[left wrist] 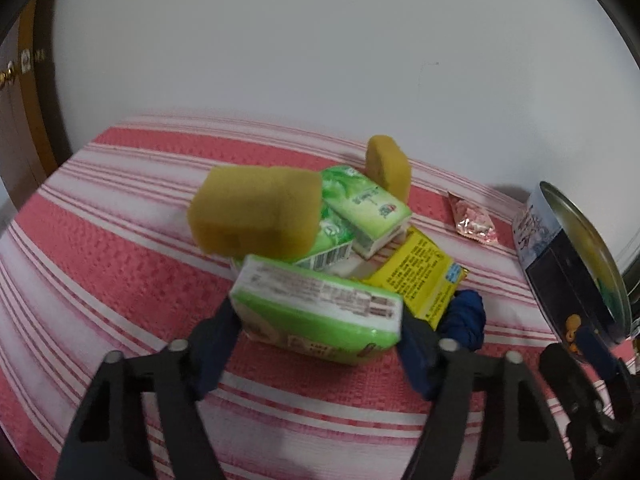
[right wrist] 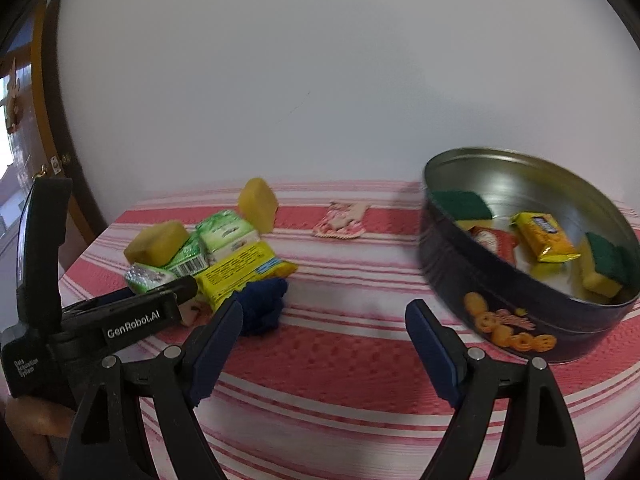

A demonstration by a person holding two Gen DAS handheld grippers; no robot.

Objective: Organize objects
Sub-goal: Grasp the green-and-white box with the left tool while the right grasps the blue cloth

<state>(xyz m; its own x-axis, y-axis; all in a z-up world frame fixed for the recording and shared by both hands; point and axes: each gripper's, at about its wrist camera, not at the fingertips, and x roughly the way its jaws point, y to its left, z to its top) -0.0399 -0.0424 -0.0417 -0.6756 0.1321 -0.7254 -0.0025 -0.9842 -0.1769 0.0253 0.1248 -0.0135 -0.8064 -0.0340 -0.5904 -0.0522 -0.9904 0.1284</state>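
The left gripper [left wrist: 318, 322] has its blue-padded fingers [left wrist: 416, 344] half closed on the short ends of a green plastic-wrapped tissue pack [left wrist: 316, 308], apparently to lift it from the pile. The pack's long axis runs from nine to three o'clock, printed face up. Beyond it, at twelve o'clock, lie more green packs, a yellow sponge block [left wrist: 256, 212] on top, and a yellow snack packet [left wrist: 420, 276] at two o'clock, all on the red-and-white striped worktop [left wrist: 100, 264]. The right gripper [right wrist: 324, 316] stands wide and empty; the round dark cookie tin [right wrist: 520, 312], tilted at two o'clock, already holds sponges and packets.
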